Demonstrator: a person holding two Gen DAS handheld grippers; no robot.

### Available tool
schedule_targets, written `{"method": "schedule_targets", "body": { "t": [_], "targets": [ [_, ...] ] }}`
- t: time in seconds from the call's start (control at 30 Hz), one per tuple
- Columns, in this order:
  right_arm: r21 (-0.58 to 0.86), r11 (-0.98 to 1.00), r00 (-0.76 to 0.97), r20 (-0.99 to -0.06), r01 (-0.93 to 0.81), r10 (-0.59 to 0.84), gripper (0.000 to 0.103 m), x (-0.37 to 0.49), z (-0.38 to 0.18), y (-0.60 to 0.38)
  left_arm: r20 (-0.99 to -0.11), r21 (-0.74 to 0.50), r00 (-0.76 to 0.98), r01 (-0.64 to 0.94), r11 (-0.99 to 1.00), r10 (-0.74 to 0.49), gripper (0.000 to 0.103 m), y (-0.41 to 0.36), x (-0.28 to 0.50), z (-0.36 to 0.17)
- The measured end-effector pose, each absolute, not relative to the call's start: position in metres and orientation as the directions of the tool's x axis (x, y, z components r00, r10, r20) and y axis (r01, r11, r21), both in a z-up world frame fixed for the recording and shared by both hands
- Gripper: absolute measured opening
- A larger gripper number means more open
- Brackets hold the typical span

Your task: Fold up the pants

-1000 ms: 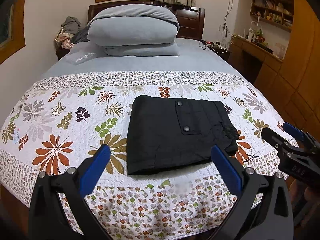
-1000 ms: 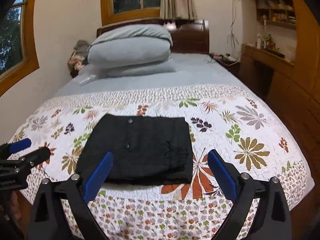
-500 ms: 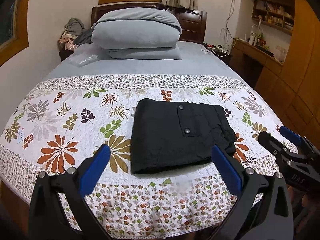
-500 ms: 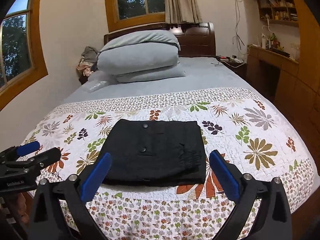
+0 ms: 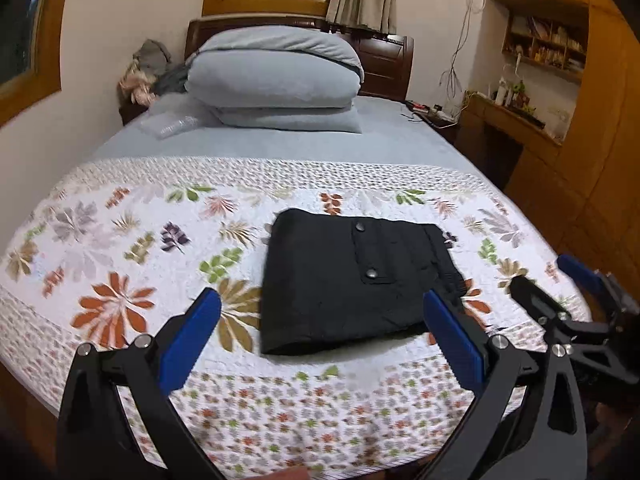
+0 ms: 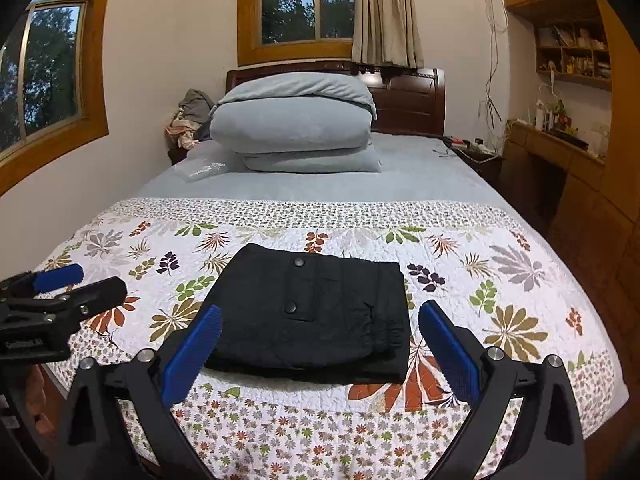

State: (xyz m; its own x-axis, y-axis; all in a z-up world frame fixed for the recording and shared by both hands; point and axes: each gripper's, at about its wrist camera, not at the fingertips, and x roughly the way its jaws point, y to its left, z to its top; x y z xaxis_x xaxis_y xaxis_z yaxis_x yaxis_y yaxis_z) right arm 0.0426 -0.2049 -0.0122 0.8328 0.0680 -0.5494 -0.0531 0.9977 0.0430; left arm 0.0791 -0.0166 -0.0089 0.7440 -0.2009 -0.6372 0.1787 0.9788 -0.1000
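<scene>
black pants (image 5: pixel 356 280) folded into a flat rectangle, on the floral quilt (image 5: pixel 120 248) near the bed's foot edge. left tongs (image 5: pixel 320 332) and right tongs (image 6: pixel 320 340) both spread wide, empty, just short of the pants, not touching them.

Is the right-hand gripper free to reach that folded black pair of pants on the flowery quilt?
Probably yes. The right gripper is open and points straight at the folded black pants, with only bare floral quilt around them. The left gripper sits well off to one side.
</scene>
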Motion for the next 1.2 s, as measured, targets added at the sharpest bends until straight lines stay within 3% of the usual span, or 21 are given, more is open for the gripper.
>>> {"method": "schedule_targets", "body": {
  "t": [1.2],
  "targets": [
    [0.011,0.999,0.808,-0.589,0.051,-0.034,0.100,0.051,-0.025,-0.236,-0.666,-0.081,0.726,0.160,0.984,-0.173,0.100,-0.013,0.081,-0.020]
  ]
}}
